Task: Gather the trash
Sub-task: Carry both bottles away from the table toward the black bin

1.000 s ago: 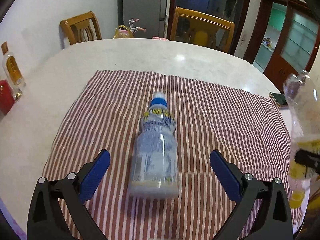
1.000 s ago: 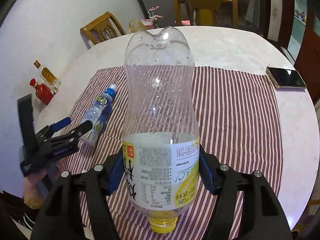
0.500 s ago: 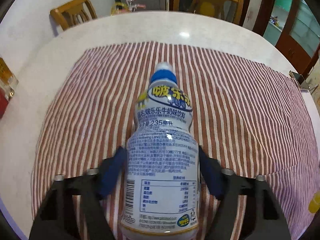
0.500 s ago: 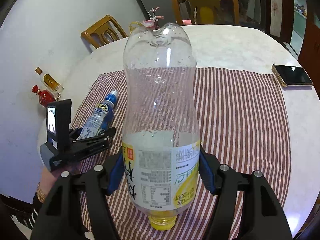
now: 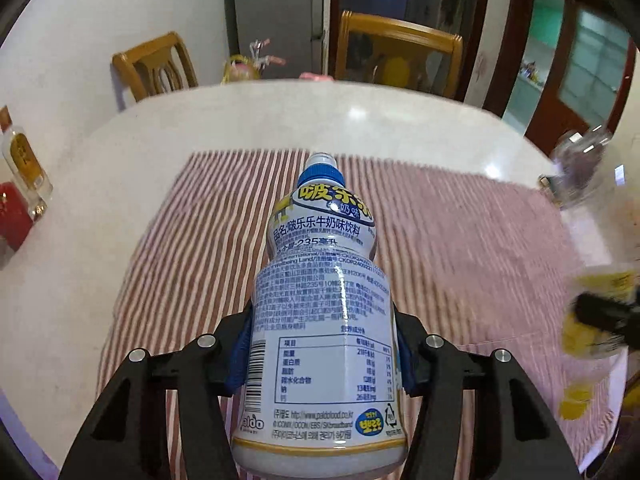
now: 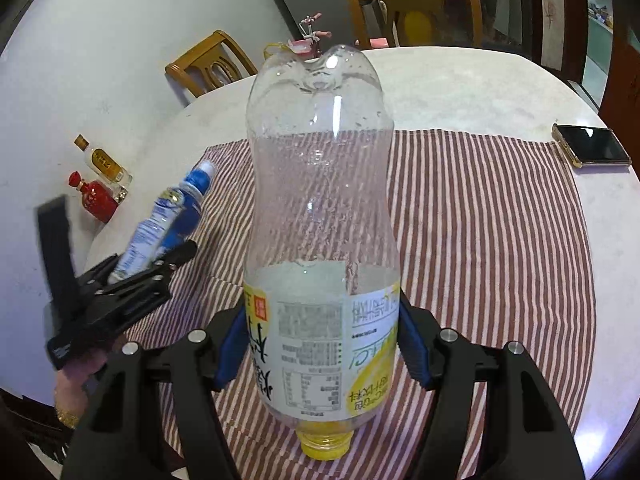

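Observation:
My left gripper [image 5: 322, 352] is shut on a small white drink bottle [image 5: 322, 320] with a blue cap, held above the red-striped cloth [image 5: 200, 240]. It also shows at the left of the right wrist view [image 6: 160, 216], tilted up in the left gripper [image 6: 132, 280]. My right gripper [image 6: 322, 348] is shut on a large clear plastic bottle [image 6: 320, 200] with a yellow label, held upside down with its yellow cap toward me. That bottle shows blurred at the right edge of the left wrist view [image 5: 592, 308].
The round white table [image 5: 280, 116] carries the striped cloth [image 6: 480, 220]. A phone [image 6: 590, 151] lies at the far right. A clear liquor bottle [image 6: 102, 160] and a red bottle [image 6: 94, 196] stand at the left edge. Wooden chairs [image 5: 396, 52] stand behind the table.
My left gripper moved in on the small bottle lying on the cloth, shut on it and lifted it. My right gripper kept hold of the large bottle.

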`<state>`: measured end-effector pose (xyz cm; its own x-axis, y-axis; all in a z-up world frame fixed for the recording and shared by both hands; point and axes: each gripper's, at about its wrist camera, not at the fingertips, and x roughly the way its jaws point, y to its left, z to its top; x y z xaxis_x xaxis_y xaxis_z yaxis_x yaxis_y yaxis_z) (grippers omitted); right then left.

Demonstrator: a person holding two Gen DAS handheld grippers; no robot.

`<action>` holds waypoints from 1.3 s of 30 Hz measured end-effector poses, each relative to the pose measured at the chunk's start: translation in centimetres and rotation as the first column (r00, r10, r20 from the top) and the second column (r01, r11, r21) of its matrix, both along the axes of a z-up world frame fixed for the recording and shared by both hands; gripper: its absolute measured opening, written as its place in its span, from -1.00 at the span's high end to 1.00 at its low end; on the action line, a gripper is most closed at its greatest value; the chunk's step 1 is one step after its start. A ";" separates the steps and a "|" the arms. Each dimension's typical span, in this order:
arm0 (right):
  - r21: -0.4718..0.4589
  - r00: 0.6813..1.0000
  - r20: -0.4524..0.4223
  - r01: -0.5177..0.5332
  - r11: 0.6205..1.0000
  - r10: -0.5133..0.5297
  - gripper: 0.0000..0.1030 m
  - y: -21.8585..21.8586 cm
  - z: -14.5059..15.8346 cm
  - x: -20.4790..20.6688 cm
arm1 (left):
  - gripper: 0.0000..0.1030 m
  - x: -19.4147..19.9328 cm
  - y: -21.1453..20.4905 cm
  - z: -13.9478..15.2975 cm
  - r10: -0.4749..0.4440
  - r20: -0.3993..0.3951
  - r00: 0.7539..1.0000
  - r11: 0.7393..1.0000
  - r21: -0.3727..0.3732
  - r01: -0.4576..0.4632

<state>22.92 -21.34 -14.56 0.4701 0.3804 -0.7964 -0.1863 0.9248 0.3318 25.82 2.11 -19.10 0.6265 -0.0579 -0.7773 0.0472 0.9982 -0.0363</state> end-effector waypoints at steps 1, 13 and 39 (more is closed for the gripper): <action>0.002 1.000 0.002 0.001 1.000 -0.001 -0.24 0.1 0.1 -0.2 | -0.06 -0.5 -0.1 0.9 -0.007 0.021 1.000 1.000 -0.004 0.007; 0.021 0.997 0.017 0.079 0.997 -0.080 -0.24 -1.7 1.2 -4.9 | -0.06 -7.2 -4.7 8.7 -0.148 0.191 0.970 0.987 -0.029 0.157; 0.063 0.770 0.205 0.605 0.794 -0.604 -0.24 -20.6 7.2 -25.3 | -0.06 -19.2 -26.3 15.1 -0.588 0.356 0.726 0.769 -0.030 0.638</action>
<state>-2.37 -41.94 -7.36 0.7523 -0.0419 -0.6575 0.3496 0.8713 0.3445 6.58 -24.14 -4.00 0.6171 -0.6067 -0.5011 0.6804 0.7313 -0.0475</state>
